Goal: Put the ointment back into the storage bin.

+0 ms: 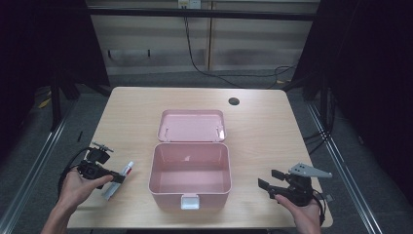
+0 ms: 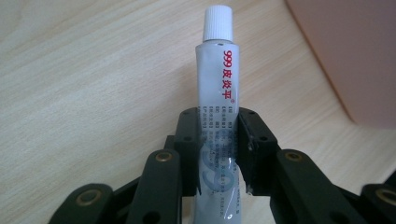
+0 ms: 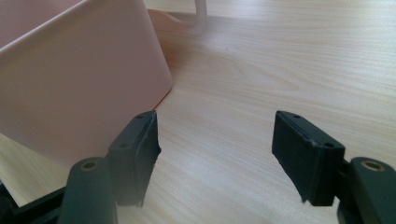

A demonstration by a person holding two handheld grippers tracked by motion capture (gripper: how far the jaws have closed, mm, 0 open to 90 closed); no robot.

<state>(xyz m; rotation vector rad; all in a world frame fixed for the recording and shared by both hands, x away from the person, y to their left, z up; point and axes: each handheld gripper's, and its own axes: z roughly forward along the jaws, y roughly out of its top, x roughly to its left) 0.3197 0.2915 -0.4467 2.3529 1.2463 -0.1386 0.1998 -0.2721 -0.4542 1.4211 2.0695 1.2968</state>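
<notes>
A: Where is the tube (image 2: 217,93) relative to the box (image 1: 189,176)?

B: Just off the box's left wall, on the person's side. The left gripper (image 2: 218,149) has its jaws clamped on the tube's lower half. In the left gripper view the tube runs straight out along the jaws, its white cap at the far end and its crimped tail back between the arms.

A: Which way does the cap point from the box?

B: In the high view the tube slants, its cap end toward the box's far left corner. The long axis runs roughly alongside the left wall rather than across it. To go in, the tube would likely have to swing right and over that rim.

A: Which hand is nearer?

B: The left one; it already has the tube. The right gripper (image 3: 215,154) sits off the box's right front corner with its jaws spread wide and nothing between them. The right gripper view shows bare counter (image 3: 289,65) in the gap and the pink wall at the left.

A: Is the box ready?

B: Its lid (image 1: 191,125) is thrown back behind it and the inside looks empty.

A: Anything unclear?

B: Whether the tube rests on the counter or is held just above it cannot be told. The tube's tail is cut off at the bottom of the left gripper view, and the small print is unreadable. The box's inner near wall is hidden by its own rim.
</notes>
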